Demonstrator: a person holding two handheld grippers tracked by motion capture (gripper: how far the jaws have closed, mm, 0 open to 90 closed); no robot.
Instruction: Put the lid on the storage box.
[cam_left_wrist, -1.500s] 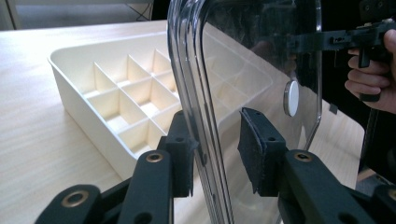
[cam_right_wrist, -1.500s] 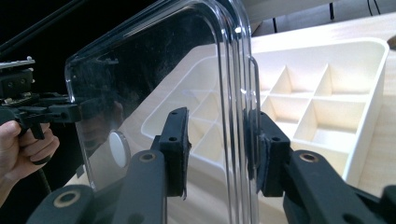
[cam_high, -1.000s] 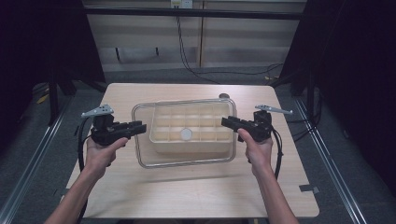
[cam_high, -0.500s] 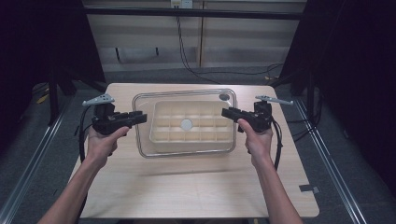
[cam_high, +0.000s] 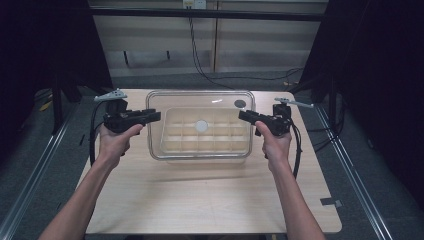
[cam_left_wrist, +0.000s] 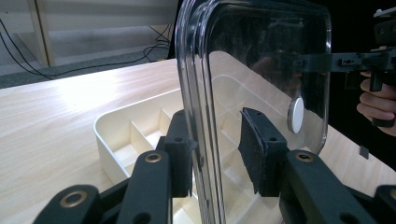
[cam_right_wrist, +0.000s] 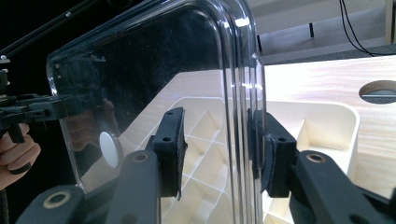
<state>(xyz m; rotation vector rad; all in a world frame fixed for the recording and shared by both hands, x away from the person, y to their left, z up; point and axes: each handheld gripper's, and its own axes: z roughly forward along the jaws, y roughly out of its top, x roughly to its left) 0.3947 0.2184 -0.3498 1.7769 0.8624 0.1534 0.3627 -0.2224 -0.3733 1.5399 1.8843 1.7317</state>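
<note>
Glossy clear plastic lid (cam_high: 200, 102) (smooth), matt cream tray (cam_high: 206, 145), pale wood table (cam_high: 200, 195).

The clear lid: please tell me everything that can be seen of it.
The clear lid is a rectangular sheet of what looks like transparent plastic, with rounded corners, a raised rim and a small white round disc near its middle. It is held tilted above the cream compartment tray on the wooden table. The left tongs straddle one short edge, the right tongs the opposite one.
</note>
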